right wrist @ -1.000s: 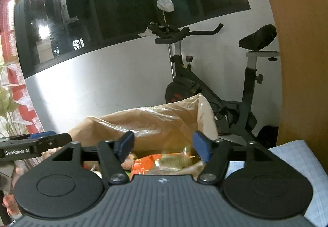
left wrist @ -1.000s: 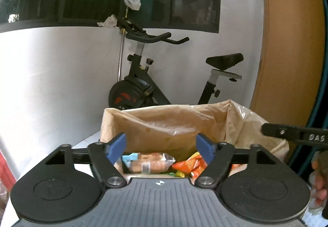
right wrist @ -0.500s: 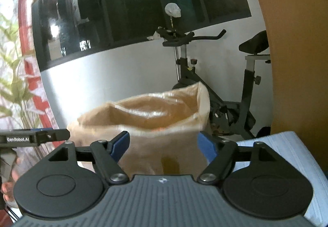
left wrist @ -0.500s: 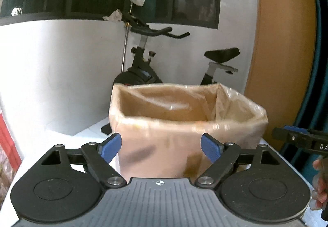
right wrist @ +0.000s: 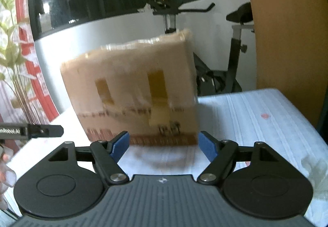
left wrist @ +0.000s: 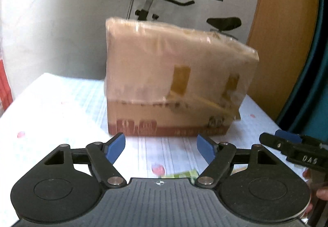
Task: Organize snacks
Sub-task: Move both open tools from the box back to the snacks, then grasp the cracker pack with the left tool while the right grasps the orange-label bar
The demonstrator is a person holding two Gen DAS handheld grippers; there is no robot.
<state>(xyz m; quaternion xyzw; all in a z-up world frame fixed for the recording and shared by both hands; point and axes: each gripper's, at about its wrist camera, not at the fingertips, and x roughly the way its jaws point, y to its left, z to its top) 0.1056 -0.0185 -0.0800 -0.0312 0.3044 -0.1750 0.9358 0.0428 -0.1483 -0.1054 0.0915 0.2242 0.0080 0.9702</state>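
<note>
A cardboard box (left wrist: 180,87) lined with a clear plastic bag stands on the white tablecloth (left wrist: 61,104); its contents are hidden from this low angle. My left gripper (left wrist: 161,143) hovers just in front of the box's base, its jaws closing with nothing between them. A green snack packet (left wrist: 182,174) lies on the cloth just below it. In the right wrist view my right gripper (right wrist: 164,141) is open and empty before the same box (right wrist: 133,92). Each gripper shows at the edge of the other's view: the right gripper (left wrist: 291,145), the left gripper (right wrist: 41,130).
An exercise bike (right wrist: 235,46) stands behind the table against a white wall with dark windows. An orange panel (left wrist: 283,32) rises at the right. The table's right edge (right wrist: 303,120) is near. A plant (right wrist: 12,46) and red frame are on the left.
Both grippers have dropped from above the box's open top, where snacks showed, to table level in front of it. The box's front face now fills both views.
</note>
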